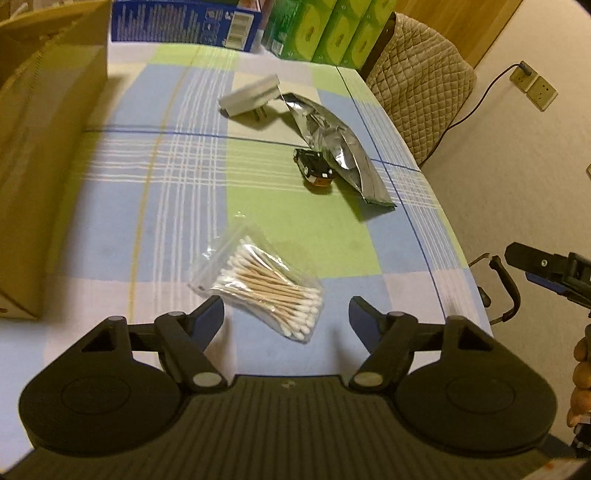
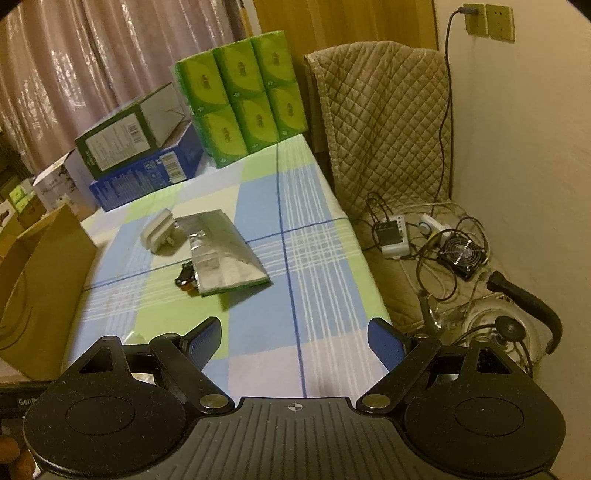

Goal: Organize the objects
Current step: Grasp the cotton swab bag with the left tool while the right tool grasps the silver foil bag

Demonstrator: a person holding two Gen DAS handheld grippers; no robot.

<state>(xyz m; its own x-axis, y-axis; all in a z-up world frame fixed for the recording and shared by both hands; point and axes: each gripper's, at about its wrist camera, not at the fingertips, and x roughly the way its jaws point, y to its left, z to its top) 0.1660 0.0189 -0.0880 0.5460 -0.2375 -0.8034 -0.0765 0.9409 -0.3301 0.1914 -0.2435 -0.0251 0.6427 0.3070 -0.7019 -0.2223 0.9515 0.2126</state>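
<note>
Left gripper (image 1: 286,314), fingers spread and empty, hovers just near of the cotton-swab bag (image 1: 264,286) on the checked surface (image 1: 147,206), its long axis running far-left to near-right; the right gripper (image 2: 295,339), also open-fingered and empty, is farther off.

Green tissue packs (image 2: 240,99), quilted chair cover (image 2: 384,122), wall sockets (image 2: 489,20), small fan (image 2: 463,258)

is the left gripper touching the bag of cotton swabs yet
Apart. The left wrist view shows the open left gripper hovering with its fingertips either side of the bag of cotton swabs, with tablecloth visible between them.
</note>
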